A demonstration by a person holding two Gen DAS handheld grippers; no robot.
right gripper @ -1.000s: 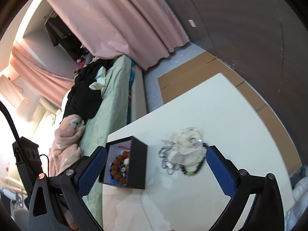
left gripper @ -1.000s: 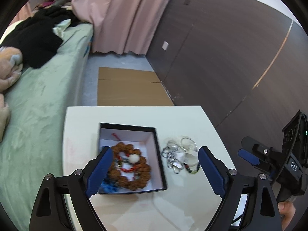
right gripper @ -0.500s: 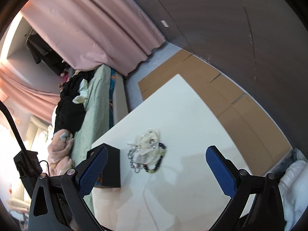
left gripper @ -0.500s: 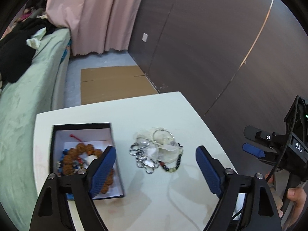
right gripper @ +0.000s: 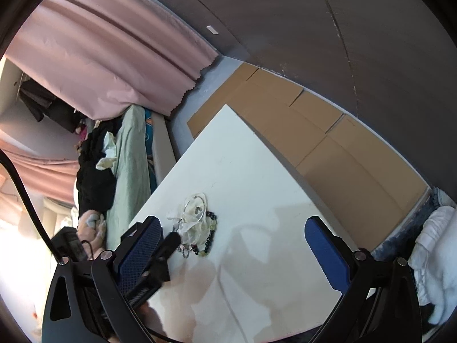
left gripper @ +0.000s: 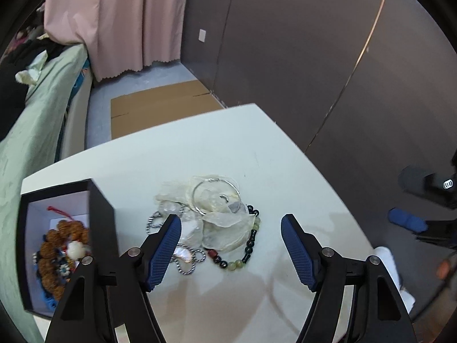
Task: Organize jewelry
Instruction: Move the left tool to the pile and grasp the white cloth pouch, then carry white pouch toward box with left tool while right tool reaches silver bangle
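- The left tongs [left gripper: 231, 228] hang over the white counter [left gripper: 285, 177] with blue pads apart; their jaws have just been closing, and nothing is pressed between them, though the jewelry pile sits in the gap beyond the tips.
- The right tongs [right gripper: 232, 228] stand wide apart and grip nothing, only bare counter between the pads.
- The pile [left gripper: 211, 217] lies mid-counter: a silver bangle [left gripper: 216, 196] on crumpled clear plastic bags [left gripper: 225, 228], a bead bracelet [left gripper: 245, 245] of dark and pale green beads curling along its right edge, a metal chain [left gripper: 185, 260] on its near left.
- Left of the pile stands the black box [left gripper: 101, 228], holding a brown bead bracelet [left gripper: 55, 243] with a white bead.
- Further off, flattened cardboard [left gripper: 160, 108] lies on the floor, a green-covered bed [left gripper: 37, 108] to the left, and a pink curtain [left gripper: 120, 20] hangs at the back.
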